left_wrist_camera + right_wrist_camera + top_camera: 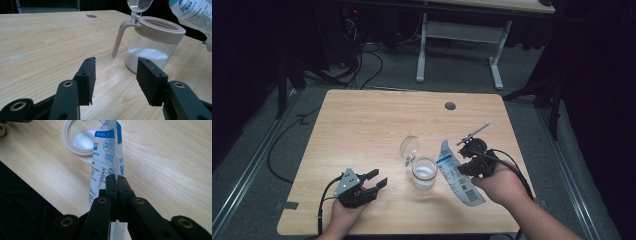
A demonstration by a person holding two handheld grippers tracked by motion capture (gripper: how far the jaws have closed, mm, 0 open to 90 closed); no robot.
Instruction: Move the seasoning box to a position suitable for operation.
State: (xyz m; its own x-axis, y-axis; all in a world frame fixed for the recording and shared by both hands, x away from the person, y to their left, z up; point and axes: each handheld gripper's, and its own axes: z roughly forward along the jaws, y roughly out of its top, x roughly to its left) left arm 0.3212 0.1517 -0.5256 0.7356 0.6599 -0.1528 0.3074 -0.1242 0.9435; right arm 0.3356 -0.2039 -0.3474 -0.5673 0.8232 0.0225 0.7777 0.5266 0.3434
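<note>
A clear jar [424,173] with a beige rim and handle stands near the front middle of the wooden table [362,125]. It holds white powder, and its clear flip lid [410,147] stands open. My right gripper [472,162] is shut on a white and blue bag [457,177], which hangs just right of the jar. In the right gripper view the jaws pinch the bag [106,152] above the jar's mouth [80,138]. My left gripper [374,181] is open, left of the jar, with nothing between its pads [87,75]. The jar [152,47] stands ahead of it.
A round cable hole [450,106] sits near the table's far edge. Behind the table stands another desk on white legs [497,65], with cables [362,70] on the floor. The table's left and far parts are bare wood.
</note>
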